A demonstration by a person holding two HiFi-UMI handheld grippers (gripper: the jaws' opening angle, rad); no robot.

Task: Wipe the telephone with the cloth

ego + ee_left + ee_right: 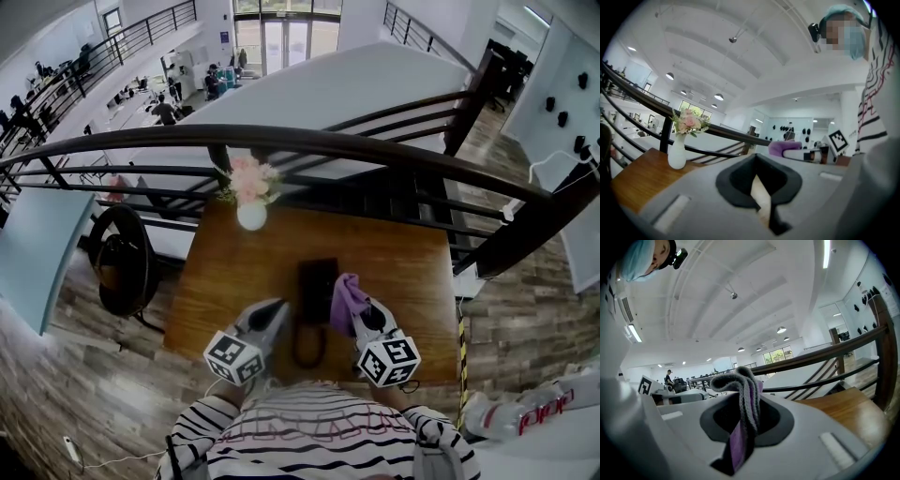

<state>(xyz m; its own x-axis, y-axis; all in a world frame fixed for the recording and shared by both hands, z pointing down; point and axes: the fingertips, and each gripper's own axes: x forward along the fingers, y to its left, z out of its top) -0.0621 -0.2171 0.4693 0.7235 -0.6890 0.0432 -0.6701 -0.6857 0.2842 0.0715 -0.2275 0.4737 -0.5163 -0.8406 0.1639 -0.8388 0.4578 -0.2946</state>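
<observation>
A black telephone (pixel 317 279) lies in the middle of the wooden table (pixel 412 272), its cord looping toward the near edge. My right gripper (pixel 361 307) is shut on a purple-and-grey cloth (pixel 346 298), held just right of the phone; in the right gripper view the cloth (pixel 743 397) bunches up out of the closed jaws (pixel 743 427). On the phone's left side my left gripper (pixel 279 306) hovers with its jaws closed and nothing in them. The left gripper view shows only a thin slit between its pads (pixel 761 197) and the cloth (pixel 780 148) off to the right.
A white vase of pink flowers (pixel 251 214) stands at the table's far edge, also in the left gripper view (pixel 677 152). A dark railing (pixel 375 145) runs behind the table. A black round chair (pixel 122 258) sits left of the table.
</observation>
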